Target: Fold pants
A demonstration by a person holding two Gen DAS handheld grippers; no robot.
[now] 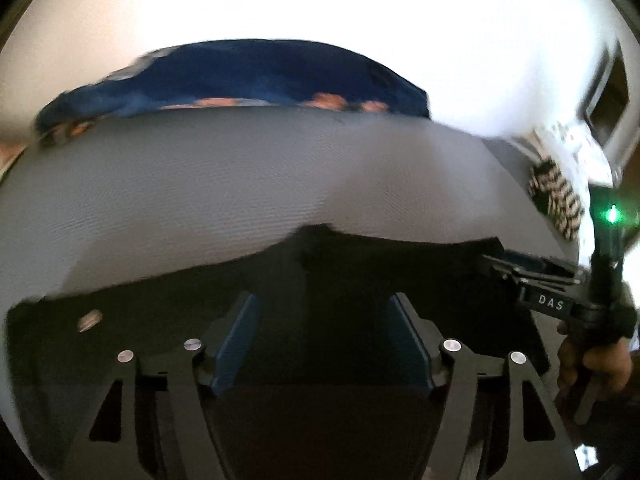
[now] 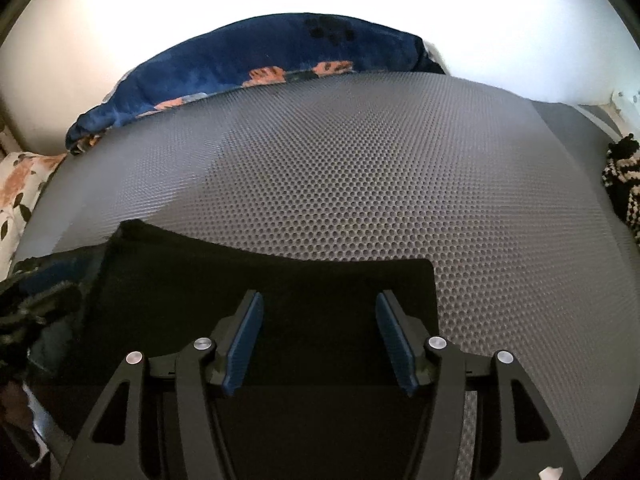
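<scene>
Black pants (image 2: 256, 280) folded flat on a grey perforated mat (image 2: 360, 168)

Both the left gripper (image 1: 322, 340) and the right gripper (image 2: 320, 340) hover over the cloth with jaws apart, clamping nothing. Straight edges and a squared corner suggest most folds are done; perhaps one last fold or smoothing remains.

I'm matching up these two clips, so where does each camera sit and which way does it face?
Left wrist: on the left gripper, angled down over the black pants; the right gripper and hand show at right.
Right wrist: on the right gripper, angled down at the pants' right corner.
Shared: pants, grey mat, blue blanket.
</scene>
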